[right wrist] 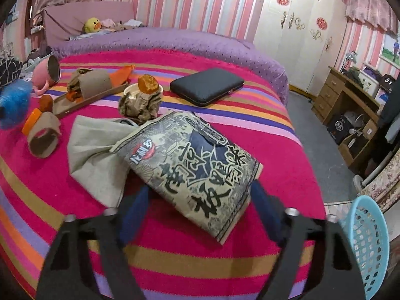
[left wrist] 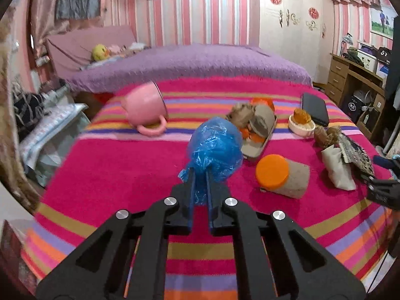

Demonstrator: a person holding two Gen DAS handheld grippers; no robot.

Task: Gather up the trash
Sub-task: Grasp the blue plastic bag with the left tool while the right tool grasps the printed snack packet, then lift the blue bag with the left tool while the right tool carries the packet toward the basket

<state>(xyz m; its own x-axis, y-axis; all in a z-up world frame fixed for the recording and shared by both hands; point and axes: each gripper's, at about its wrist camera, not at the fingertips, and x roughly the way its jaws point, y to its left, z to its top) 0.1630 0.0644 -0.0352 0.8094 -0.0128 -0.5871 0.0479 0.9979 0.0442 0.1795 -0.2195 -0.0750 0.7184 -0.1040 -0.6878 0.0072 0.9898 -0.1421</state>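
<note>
So: blue plastic bag (left wrist: 215,147) pinched in your left gripper (left wrist: 200,175), lifted clear of the striped bedspread (left wrist: 125,175) for carrying, prob to the blue basket (right wrist: 370,247) at bed's edge. Right gripper (right wrist: 197,195) spread wide round the printed paper bag (right wrist: 195,175), not yet clamped. Basket cut off by frame; pads' contact w/ bag unclear

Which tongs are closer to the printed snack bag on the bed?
Right. The right tongs sit open around the printed snack bag; the left tongs are off to its left, shut on a blue plastic bag.
</note>
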